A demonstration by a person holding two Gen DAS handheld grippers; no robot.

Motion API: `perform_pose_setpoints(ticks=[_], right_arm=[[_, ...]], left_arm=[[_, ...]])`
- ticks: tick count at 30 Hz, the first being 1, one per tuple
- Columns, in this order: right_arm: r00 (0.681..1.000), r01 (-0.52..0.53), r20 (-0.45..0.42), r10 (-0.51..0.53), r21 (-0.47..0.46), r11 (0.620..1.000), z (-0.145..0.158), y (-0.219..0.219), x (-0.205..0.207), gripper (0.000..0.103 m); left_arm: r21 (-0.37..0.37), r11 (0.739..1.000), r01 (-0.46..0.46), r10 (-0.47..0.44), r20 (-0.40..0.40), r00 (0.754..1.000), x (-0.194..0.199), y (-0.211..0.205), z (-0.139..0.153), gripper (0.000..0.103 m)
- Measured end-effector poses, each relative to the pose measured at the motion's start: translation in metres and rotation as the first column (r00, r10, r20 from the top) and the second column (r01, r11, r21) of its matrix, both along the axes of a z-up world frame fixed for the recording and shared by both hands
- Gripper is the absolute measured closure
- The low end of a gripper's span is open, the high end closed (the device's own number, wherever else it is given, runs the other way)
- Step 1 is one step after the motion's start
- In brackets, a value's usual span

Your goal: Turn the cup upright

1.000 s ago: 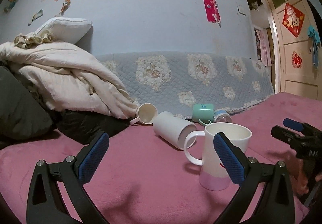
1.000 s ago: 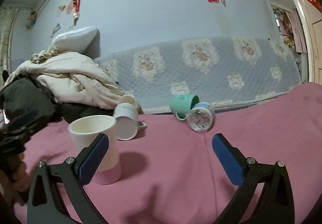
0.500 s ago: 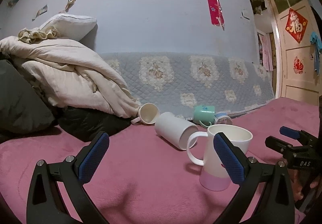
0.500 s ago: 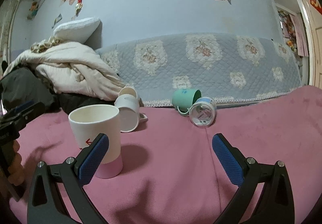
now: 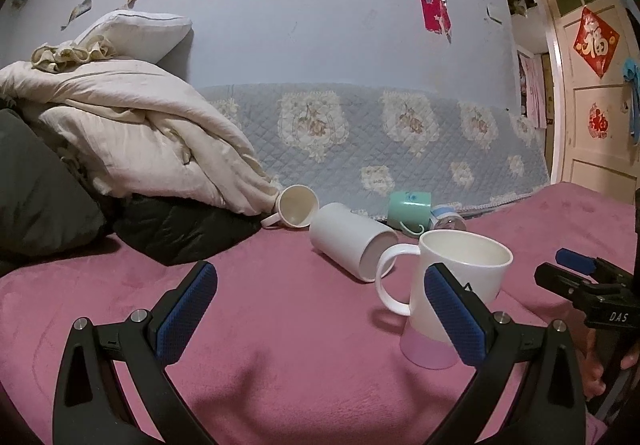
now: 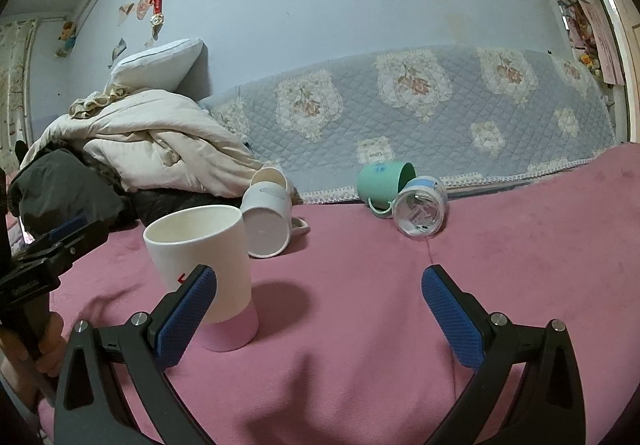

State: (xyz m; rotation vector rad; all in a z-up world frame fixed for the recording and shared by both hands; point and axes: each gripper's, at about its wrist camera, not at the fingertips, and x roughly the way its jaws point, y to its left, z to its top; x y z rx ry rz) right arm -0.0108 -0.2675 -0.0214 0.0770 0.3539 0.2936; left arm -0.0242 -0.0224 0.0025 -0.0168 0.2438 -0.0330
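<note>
Left gripper (image 5: 320, 303): jaws spread wide, holding nothing; it has eased back slightly over the last second.
Cream mug (image 5: 298, 205): far left, on its side by the bedding, unmoved.
White mug (image 5: 348, 241): on its side, mid-bed, unmoved.
Tall cup (image 5: 456, 285): upright on the pink blanket (image 5: 280, 345), near right, free of both tools as before; this one looks done.
Green mug (image 6: 384, 181): tipped, far, touching the clear jar (image 6: 420, 211).
Right gripper (image 6: 318, 303): wide open, empty, now turned more toward the tipped pair.

White mug (image 5: 460, 285) with pink base; plain white mug (image 5: 348, 241); mint-green cup (image 6: 382, 181); pink blanket (image 5: 280, 325); floral grey-blue quilt (image 5: 360, 133).
</note>
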Motion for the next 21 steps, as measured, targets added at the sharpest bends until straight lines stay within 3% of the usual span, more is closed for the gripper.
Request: perform_pose_setpoints(ticks=[11,21], right_arm=[[0.999,0.032,0.005,-0.032,-0.073,0.997,0.000,0.012,-0.001,0.000],[0.999,0.040,0.005,-0.040,-0.071,0.997,-0.001,0.010,0.000,0.000]], left_arm=[[0.008,1.000,0.020,-0.020,-0.016,1.000,0.003,-0.001,-0.001,0.000],[0.004,1.000,0.022,-0.022,-0.027,0.999,0.005,-0.001,-0.002,0.000]])
